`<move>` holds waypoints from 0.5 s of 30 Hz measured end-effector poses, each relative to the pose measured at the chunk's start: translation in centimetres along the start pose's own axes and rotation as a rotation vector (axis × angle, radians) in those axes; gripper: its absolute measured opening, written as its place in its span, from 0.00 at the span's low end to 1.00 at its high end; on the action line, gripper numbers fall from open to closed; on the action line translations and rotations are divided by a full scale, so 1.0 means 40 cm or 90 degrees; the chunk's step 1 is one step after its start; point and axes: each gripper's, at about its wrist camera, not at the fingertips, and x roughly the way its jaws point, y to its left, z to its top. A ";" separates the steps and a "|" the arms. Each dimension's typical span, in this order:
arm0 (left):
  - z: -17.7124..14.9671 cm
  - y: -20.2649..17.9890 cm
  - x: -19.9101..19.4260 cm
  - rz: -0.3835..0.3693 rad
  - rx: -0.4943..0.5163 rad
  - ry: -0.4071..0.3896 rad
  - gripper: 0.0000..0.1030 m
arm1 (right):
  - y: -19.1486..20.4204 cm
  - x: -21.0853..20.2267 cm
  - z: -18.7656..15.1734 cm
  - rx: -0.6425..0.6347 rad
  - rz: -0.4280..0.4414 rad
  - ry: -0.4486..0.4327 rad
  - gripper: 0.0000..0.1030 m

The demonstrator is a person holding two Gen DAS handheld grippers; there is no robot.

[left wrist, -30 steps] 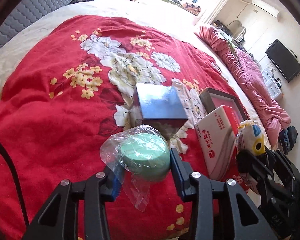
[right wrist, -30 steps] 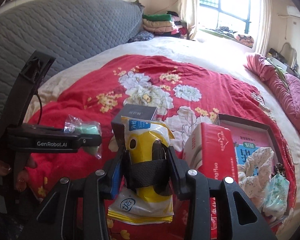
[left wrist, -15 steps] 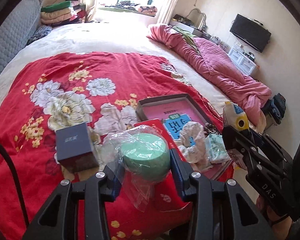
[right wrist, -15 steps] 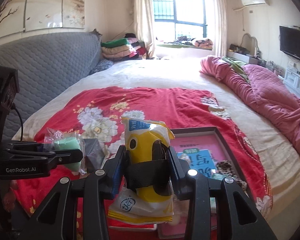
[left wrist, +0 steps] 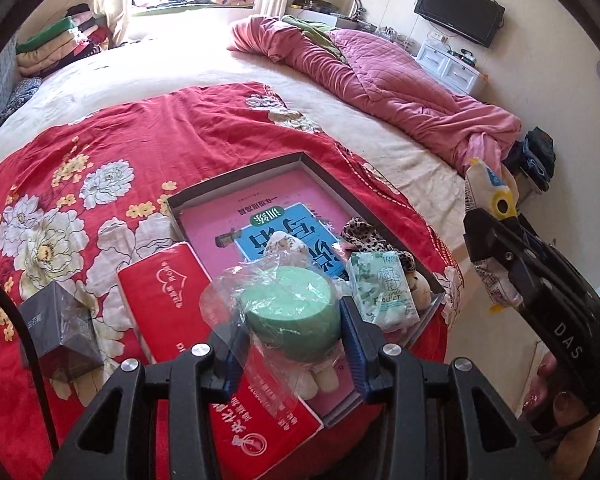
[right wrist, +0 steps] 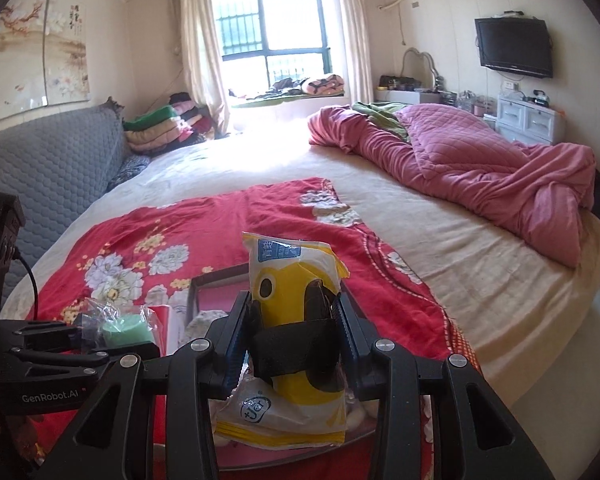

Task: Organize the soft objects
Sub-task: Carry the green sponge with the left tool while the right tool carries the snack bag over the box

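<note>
My left gripper [left wrist: 292,320] is shut on a green round sponge in a clear plastic bag [left wrist: 290,316], held above the near end of a grey tray [left wrist: 236,178] on the red floral blanket. The tray holds a pink and blue book [left wrist: 268,216], a leopard-print cloth [left wrist: 366,236], a green tissue pack [left wrist: 384,286] and a plush toy. My right gripper [right wrist: 294,320] is shut on a yellow and white packet [right wrist: 292,280], held over the same tray [right wrist: 220,274]. That packet [left wrist: 488,196] shows at the right of the left wrist view, and the sponge [right wrist: 126,326] at the left of the right wrist view.
A red tissue box [left wrist: 172,292] lies left of the tray, a dark box [left wrist: 56,328] beyond it. A pink quilt [left wrist: 380,84] is bunched along the bed's far right side. Folded clothes [right wrist: 160,128] are stacked by a grey headboard [right wrist: 52,168]. The bed's edge is close below.
Both grippers have swung to the right across the blanket and risen a little, still holding their loads. The tray has come into the middle of both views, and the dark box has slid to the left.
</note>
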 end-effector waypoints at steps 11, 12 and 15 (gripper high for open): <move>0.014 -0.024 0.099 0.024 0.027 0.028 0.42 | -0.067 0.068 -0.028 0.021 -0.023 0.031 0.40; 0.016 -0.020 0.105 0.023 0.023 0.030 0.42 | -0.070 0.076 -0.030 0.020 -0.025 0.036 0.40; 0.020 -0.016 0.121 0.021 0.019 0.036 0.42 | -0.080 0.098 -0.038 0.017 -0.033 0.049 0.40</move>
